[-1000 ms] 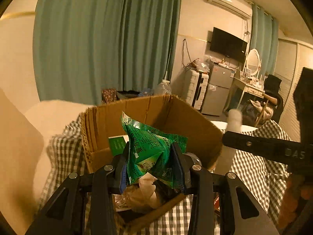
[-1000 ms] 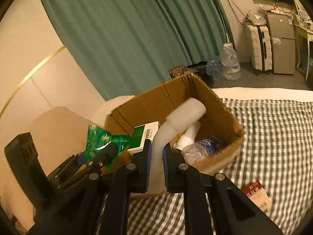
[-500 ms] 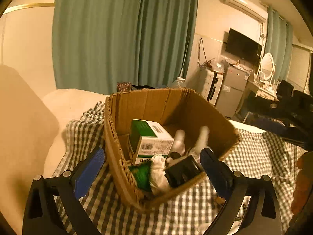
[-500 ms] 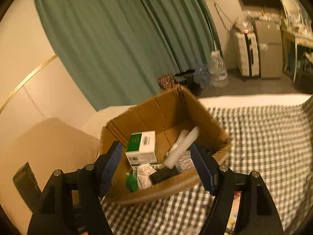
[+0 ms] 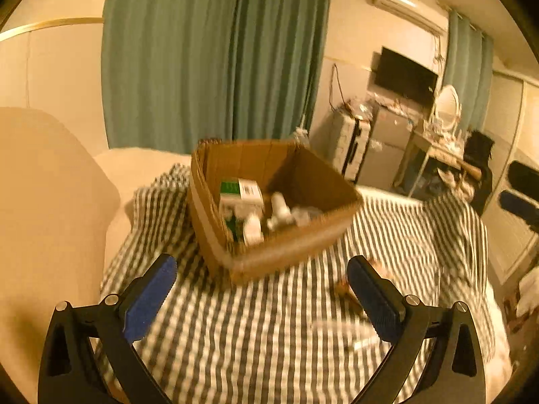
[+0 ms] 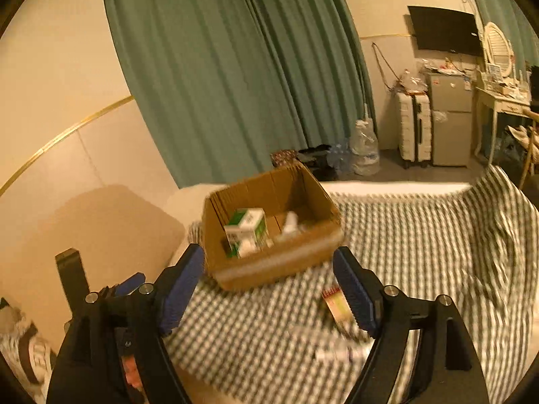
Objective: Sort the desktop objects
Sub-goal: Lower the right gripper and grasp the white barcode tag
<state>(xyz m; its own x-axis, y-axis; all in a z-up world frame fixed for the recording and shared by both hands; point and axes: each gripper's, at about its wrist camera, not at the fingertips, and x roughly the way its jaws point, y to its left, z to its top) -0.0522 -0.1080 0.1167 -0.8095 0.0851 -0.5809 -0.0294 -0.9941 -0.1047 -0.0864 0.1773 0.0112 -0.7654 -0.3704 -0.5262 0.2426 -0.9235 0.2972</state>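
Both tools are hanging empty above the green-and-white checked cloth that is covering what looks like a bed. The left hand-held gripper is standing spread as wide as it goes, nothing between its blue pads. The right hand-held gripper is opening too, its jaws parting with only cloth showing in the gap.

The open brown cardboard box is sitting at twelve o'clock from both tools, near but not touching them. Inside it a green-and-white carton is leaning at the nine o'clock side, with white tubes or bottles piled toward three o'clock; blur is hiding the details.

Loose pieces are lying on the cloth: a small red-and-cream printed packet just beside the right tool's three o'clock finger, a pale tube-like thing at five o'clock of it, and a brownish item half hidden behind the left tool's three o'clock finger.

My worry is the soft, rumpled cloth. A flat packet is giving little edge to pinch, so jaws may be grabbing fabric instead and dragging the box along. The pale tube looks likely to roll away if nudged. The two tools, working this close together, may be bumping each other.
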